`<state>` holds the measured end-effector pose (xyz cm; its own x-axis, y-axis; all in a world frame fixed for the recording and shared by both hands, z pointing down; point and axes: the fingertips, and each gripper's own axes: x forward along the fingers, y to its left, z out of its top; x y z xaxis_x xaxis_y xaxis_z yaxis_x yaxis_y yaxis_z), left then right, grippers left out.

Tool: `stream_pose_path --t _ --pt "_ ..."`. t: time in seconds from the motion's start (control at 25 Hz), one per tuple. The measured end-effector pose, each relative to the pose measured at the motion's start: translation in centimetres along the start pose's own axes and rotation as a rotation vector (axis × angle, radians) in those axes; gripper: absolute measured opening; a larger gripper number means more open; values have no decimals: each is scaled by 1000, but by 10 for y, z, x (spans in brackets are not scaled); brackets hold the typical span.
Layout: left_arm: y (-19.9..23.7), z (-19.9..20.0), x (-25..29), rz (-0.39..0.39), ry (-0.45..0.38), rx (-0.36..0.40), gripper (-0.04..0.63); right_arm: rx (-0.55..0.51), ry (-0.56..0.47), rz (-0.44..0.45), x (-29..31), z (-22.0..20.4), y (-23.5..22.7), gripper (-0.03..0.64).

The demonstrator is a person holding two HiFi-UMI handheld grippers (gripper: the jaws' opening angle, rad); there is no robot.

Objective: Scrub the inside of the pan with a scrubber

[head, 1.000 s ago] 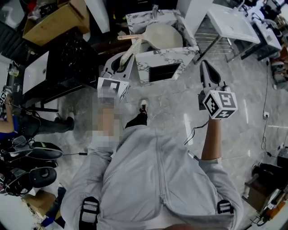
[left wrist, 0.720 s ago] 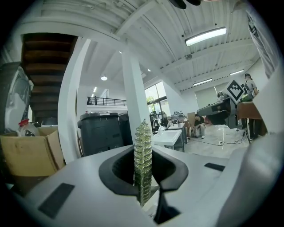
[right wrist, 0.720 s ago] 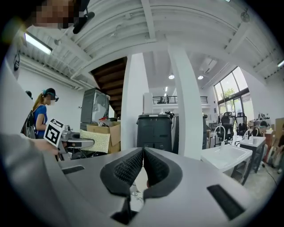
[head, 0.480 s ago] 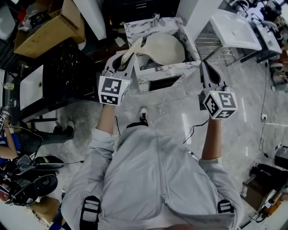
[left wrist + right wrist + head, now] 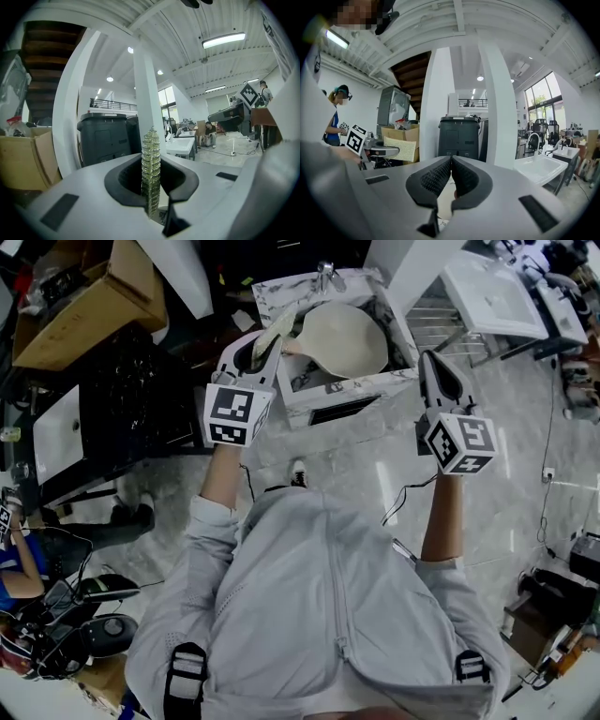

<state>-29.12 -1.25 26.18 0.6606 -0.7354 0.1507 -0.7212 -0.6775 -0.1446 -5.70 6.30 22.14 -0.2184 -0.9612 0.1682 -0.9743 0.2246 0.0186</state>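
One pan [image 5: 347, 339] on the marble sink [image 5: 281, 287], handle partly hidden. Left gripper [image 5: 268, 343] pinches one scrubber [image 5: 151, 171]; right gripper [image 5: 432, 366] closed, empty.

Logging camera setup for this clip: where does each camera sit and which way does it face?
Head view: on the person's head, looking steeply down at the pan at the marble counter; the grey jacket, left tool and right tool show.
Left gripper view: on the left tool, facing level toward a dark bin; its jaws shut on the scrubber.
Right gripper view: on the right tool, facing the same bin; jaws shut, empty.
Shared: both gripper views show the bin.
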Motion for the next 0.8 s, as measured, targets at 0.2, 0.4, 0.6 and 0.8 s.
stream_pose_path --t 0.2,0.4,0.6,0.8 --pt "12 -6 13 -12 5 -3 67 -3 7 1 16 1 -1 35" --pt "20 -11 29 5 18 -6 67 -18 12 15 34 -4 -13 35" --pt "22 -15 53 55 45 -9 67 -1 15 54 63 -10 -42 35" --pt "20 -12 78 139 71 -16 67 0 29 134 95 -15 -78 35"
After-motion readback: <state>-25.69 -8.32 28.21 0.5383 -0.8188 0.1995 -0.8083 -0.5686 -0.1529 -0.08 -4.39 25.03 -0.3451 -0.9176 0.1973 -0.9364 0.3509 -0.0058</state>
